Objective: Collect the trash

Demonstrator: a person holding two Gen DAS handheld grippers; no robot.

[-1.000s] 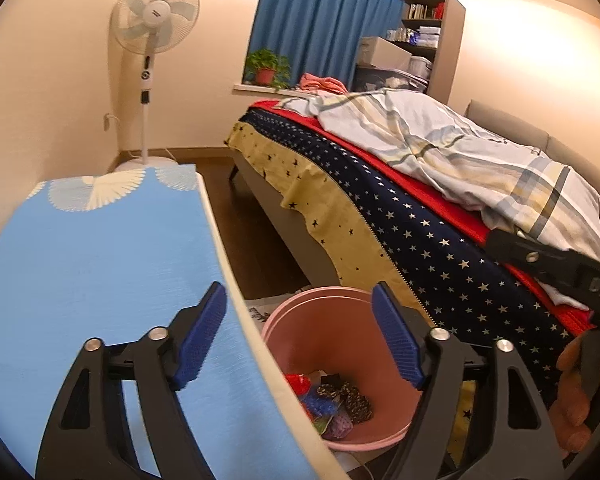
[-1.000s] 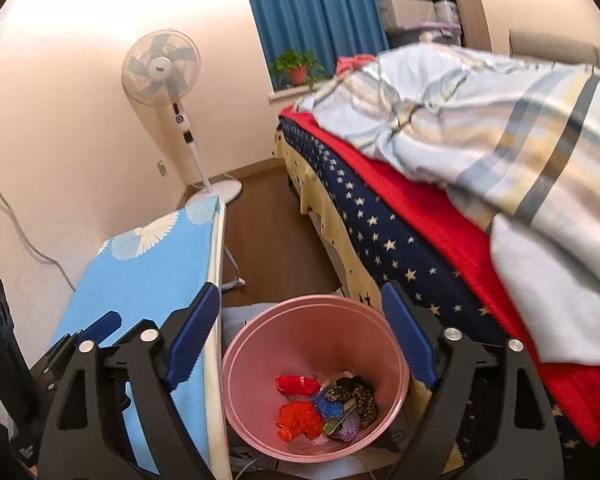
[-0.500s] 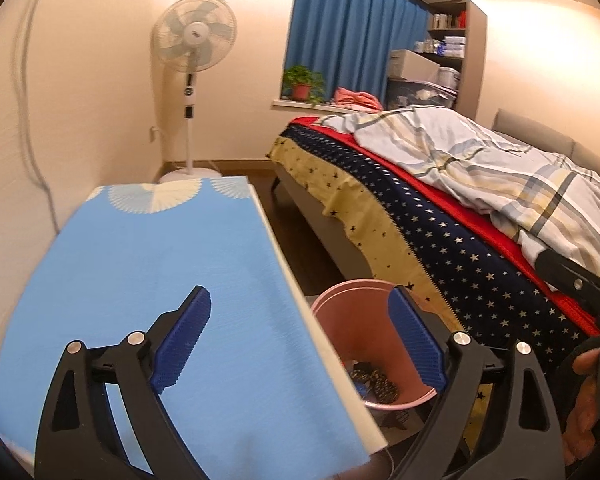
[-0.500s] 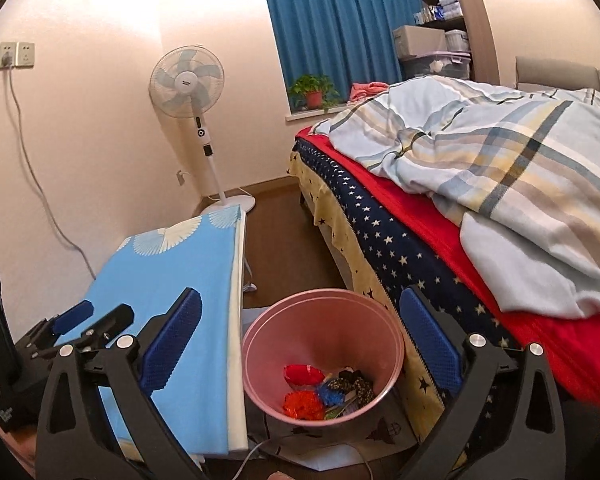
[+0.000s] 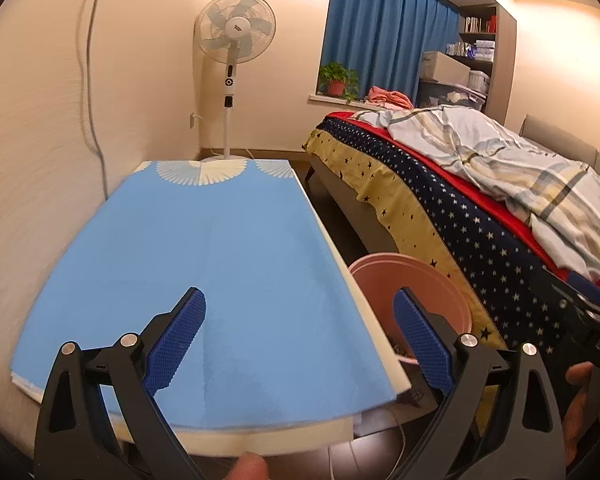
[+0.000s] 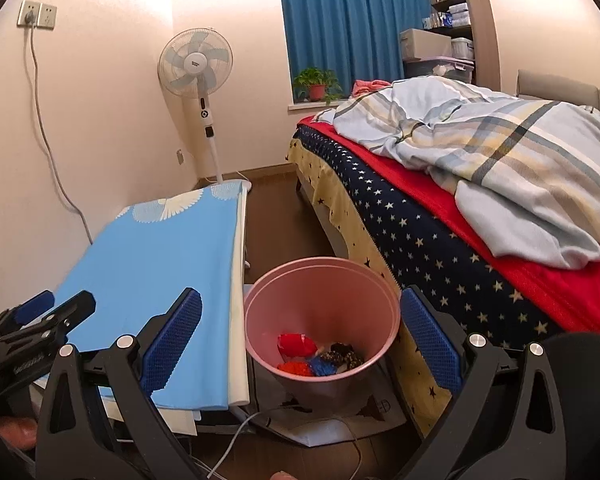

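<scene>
A pink bin (image 6: 320,264) stands on the floor between the blue-covered table (image 6: 156,256) and the bed (image 6: 420,232). Red, blue and dark speckled trash (image 6: 316,356) lies at its bottom. My right gripper (image 6: 300,294) hangs open above and in front of the bin, with nothing between its fingers. My left gripper (image 5: 297,296) is over the near end of the blue table (image 5: 220,240), its jaws opening and empty. In the left wrist view the bin (image 5: 412,276) shows to the right, half hidden by the table edge.
A standing fan (image 5: 236,36) is in the far corner, with a wall cable beside it. The bed (image 5: 440,208) with a starry cover and plaid quilt fills the right. A white cable (image 6: 240,432) and papers lie on the floor under the bin. Fingers (image 5: 580,384) hold the right gripper.
Both grippers pulled back from the bin and their jaws spread wider. The left one swung left over the blue table, so the bin slid to the right of its view.
</scene>
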